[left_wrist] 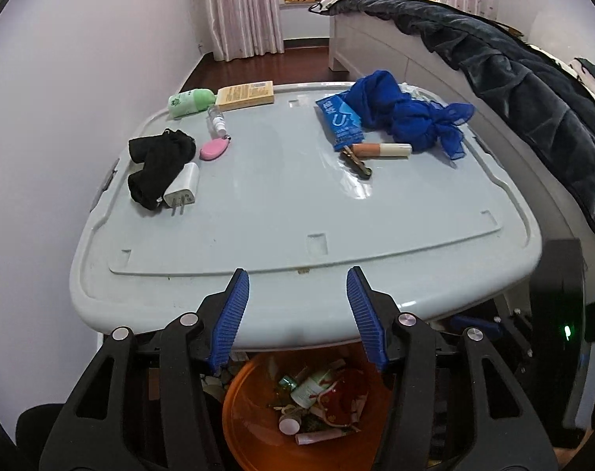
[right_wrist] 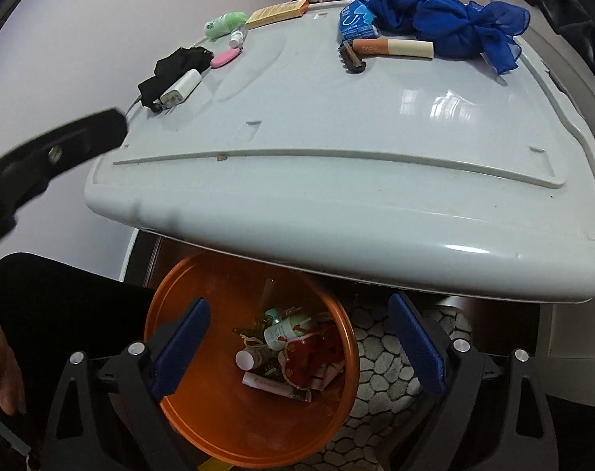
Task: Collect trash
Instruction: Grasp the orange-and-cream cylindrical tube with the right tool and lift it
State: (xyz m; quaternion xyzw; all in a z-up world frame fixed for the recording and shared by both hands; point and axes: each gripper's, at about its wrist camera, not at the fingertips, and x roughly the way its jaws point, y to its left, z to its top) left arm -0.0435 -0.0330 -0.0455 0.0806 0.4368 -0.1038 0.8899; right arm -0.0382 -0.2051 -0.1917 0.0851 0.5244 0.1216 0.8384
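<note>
An orange bin [right_wrist: 187,412] with several pieces of trash in it stands on the floor under the front edge of a grey lid-like table [right_wrist: 336,137]. It also shows in the left wrist view [left_wrist: 238,431]. My right gripper [right_wrist: 299,310] is open and empty, right above the bin. My left gripper [left_wrist: 297,278] is open and empty over the table's front edge [left_wrist: 258,314]. On the table lie a blue wrapper [left_wrist: 338,117], an orange-and-cream tube [left_wrist: 381,150], a blue cloth [left_wrist: 407,114], a black sock [left_wrist: 156,165] and a white charger [left_wrist: 183,186].
A green bottle [left_wrist: 189,103], a yellow box [left_wrist: 245,95], a small clear bottle [left_wrist: 216,119] and a pink fob [left_wrist: 213,150] lie at the table's back left. A bed with a dark blanket [left_wrist: 513,78] runs along the right. A white wall is on the left.
</note>
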